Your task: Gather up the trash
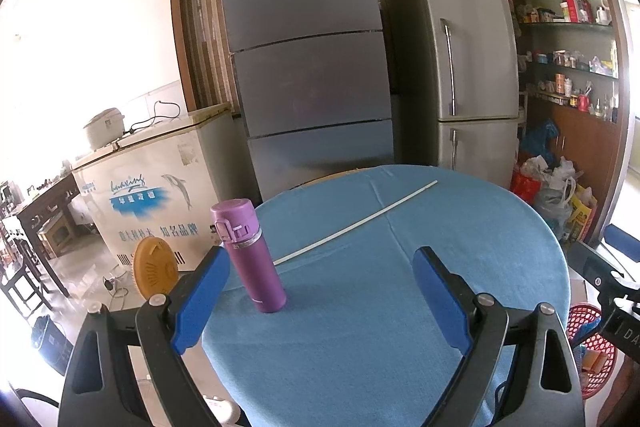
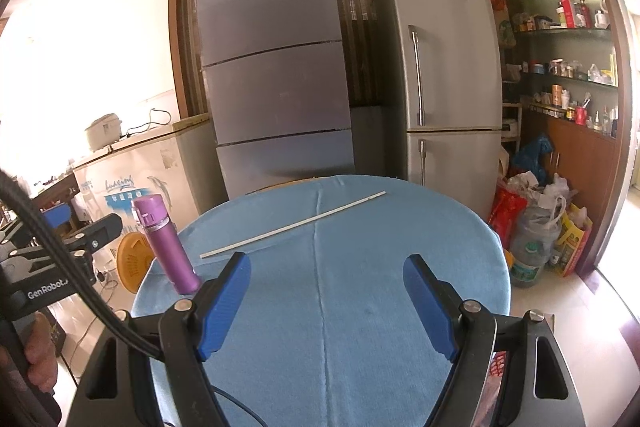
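Observation:
A long thin white stick (image 1: 356, 222) (image 2: 292, 224) lies slanted across the round table's blue cloth (image 1: 400, 307) (image 2: 360, 307). A purple flask (image 1: 250, 255) (image 2: 166, 245) stands upright near the table's left edge. My left gripper (image 1: 322, 301) hovers open over the near part of the cloth, its left blue pad just beside the flask, nothing between the jaws. My right gripper (image 2: 326, 305) is open too, above the cloth short of the stick, and holds nothing. The left gripper's body (image 2: 60, 259) shows at the left of the right wrist view.
A red mesh basket (image 1: 592, 343) with scraps sits on the floor right of the table. Bags and a jar (image 2: 536, 239) crowd the floor by the shelves. Two fridges (image 1: 308, 47) and a chest freezer (image 1: 152, 195) stand behind. A yellow round stool (image 1: 154, 271) is at left.

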### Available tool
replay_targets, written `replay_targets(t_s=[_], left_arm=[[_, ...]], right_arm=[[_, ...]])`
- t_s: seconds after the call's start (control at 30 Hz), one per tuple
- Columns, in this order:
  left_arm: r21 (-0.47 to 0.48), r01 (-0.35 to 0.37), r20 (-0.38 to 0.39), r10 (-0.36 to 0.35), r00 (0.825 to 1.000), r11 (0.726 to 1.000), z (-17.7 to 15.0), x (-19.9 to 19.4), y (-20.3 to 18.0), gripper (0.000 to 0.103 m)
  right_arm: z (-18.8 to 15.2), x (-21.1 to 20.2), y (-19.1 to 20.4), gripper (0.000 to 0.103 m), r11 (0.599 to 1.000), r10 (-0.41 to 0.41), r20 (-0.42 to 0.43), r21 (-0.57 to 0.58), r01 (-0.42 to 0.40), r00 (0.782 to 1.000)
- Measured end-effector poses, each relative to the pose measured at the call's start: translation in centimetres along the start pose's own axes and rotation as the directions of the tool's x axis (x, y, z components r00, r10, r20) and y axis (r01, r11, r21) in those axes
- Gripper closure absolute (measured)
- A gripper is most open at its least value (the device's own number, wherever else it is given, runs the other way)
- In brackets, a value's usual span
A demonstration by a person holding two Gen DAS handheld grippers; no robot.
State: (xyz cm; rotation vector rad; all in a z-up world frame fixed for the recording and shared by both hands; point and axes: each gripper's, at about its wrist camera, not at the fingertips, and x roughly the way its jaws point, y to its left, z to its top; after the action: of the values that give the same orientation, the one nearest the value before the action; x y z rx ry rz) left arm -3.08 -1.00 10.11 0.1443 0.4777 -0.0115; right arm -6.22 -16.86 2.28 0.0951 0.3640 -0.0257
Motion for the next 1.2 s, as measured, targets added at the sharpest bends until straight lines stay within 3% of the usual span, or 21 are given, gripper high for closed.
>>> replay_targets(t_s=[1.2], left_arm=[[0.007,0.001,-0.039,-0.001,0.999,1.000,-0.62,0.93,-0.30,0.010]], right_arm=[[-0.64,0.67,-0.62,0.021,1.000,-0.002,-0.031,0.015,0.003,1.000]])
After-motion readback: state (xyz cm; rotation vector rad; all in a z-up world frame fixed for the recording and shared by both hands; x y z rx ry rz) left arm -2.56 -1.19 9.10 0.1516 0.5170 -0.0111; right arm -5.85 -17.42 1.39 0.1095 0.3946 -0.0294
